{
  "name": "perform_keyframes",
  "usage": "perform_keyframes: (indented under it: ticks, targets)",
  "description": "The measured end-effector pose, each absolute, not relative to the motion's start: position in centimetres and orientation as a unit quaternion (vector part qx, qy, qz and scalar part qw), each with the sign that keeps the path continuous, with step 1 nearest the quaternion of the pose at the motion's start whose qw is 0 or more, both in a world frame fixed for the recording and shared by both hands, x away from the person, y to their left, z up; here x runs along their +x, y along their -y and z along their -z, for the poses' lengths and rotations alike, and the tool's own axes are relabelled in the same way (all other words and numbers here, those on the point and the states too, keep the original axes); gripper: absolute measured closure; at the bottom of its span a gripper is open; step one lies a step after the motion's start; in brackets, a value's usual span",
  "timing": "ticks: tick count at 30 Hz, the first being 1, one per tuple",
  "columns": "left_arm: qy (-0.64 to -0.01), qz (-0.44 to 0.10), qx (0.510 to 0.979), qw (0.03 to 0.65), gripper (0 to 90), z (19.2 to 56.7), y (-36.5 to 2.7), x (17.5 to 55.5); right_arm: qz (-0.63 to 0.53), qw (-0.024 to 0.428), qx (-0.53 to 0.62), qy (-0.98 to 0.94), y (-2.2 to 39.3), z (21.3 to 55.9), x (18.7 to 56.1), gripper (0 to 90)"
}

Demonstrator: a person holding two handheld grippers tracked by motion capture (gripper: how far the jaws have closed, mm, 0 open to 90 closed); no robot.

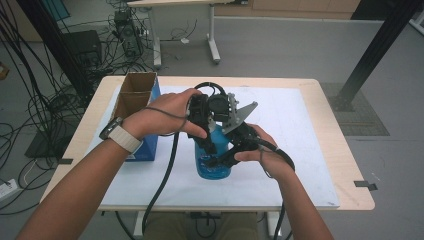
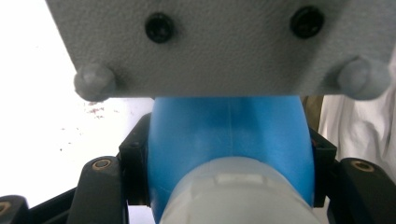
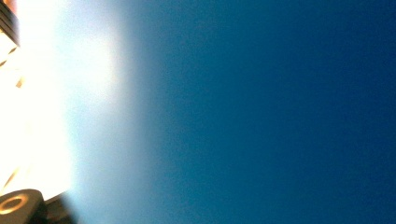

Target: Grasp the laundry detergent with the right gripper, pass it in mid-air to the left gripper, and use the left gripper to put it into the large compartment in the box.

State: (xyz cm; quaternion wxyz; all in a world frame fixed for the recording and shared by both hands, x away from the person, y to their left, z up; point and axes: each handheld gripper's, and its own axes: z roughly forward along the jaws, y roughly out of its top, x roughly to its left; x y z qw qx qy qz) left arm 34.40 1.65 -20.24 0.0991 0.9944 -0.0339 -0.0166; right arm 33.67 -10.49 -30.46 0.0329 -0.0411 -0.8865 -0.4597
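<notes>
A blue bottle (image 1: 212, 169) stands upright on the white mat (image 1: 300, 150) near the table's middle. My left gripper (image 1: 206, 142) comes down from above and is shut on the bottle's upper part. In the left gripper view, the black jaws of my left gripper (image 2: 229, 163) press on both sides of the blue bottle (image 2: 229, 135), with its white cap (image 2: 233, 198) closest to the camera. My right gripper (image 1: 225, 157) holds the bottle's body from the right side, shut on it. Its grey plate (image 2: 224, 46) hangs just above. The blurred blue bottle wall (image 3: 261, 112) is right against the right gripper's camera.
An open cardboard box (image 1: 137, 97) with blue sides stands at the mat's left edge, just behind the person's left wrist. Black cables (image 1: 165, 175) trail from both grippers toward the table's front edge. Beyond the table stand another desk's legs (image 1: 214, 47) and tangled floor cables.
</notes>
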Motion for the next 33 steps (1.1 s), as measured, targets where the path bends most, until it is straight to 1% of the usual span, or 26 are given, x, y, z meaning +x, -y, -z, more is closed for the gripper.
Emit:
perform_keyframes:
  ticks: [3,7,11,12,15,19,20,21,22,33]
  targets:
    - [0.036,0.017,0.994,0.098,38.0,20.25,-1.69,34.46,0.46,0.039,-0.042,0.886,10.45,30.44,33.64,43.7]
    - [0.033,0.017,0.994,0.098,38.0,20.3,-1.75,34.44,0.458,0.033,-0.04,0.887,10.38,30.5,33.71,43.7]
    - [0.034,0.017,0.995,0.097,38.0,20.36,-1.79,34.44,0.458,0.04,-0.043,0.887,10.3,30.5,33.62,43.7]
    - [0.035,0.016,0.995,0.097,38.0,20.38,-1.8,34.44,0.455,0.03,-0.042,0.889,10.28,30.52,33.69,43.7]
    - [0.035,0.016,0.994,0.098,38.0,20.41,-1.83,34.44,0.454,0.044,-0.045,0.889,10.29,30.42,33.57,43.7]
    - [0.035,0.016,0.994,0.098,38.0,20.48,-1.88,34.4,0.452,0.043,-0.045,0.89,10.26,30.44,33.54,43.7]
    - [0.034,0.017,0.994,0.098,38.0,20.49,-1.89,34.36,0.45,0.031,-0.043,0.891,10.24,30.49,33.63,43.7]
    - [0.034,0.017,0.994,0.098,38.0,20.49,-1.89,34.36,0.45,0.032,-0.043,0.891,10.24,30.5,33.62,43.7]
    - [0.035,0.016,0.994,0.098,38.0,20.5,-1.9,34.36,0.452,0.043,-0.045,0.89,10.24,30.45,33.5,43.7]
    - [0.037,0.014,0.994,0.101,38.0,20.47,-1.94,34.35,0.448,0.04,-0.042,0.892,10.26,30.35,33.5,43.7]
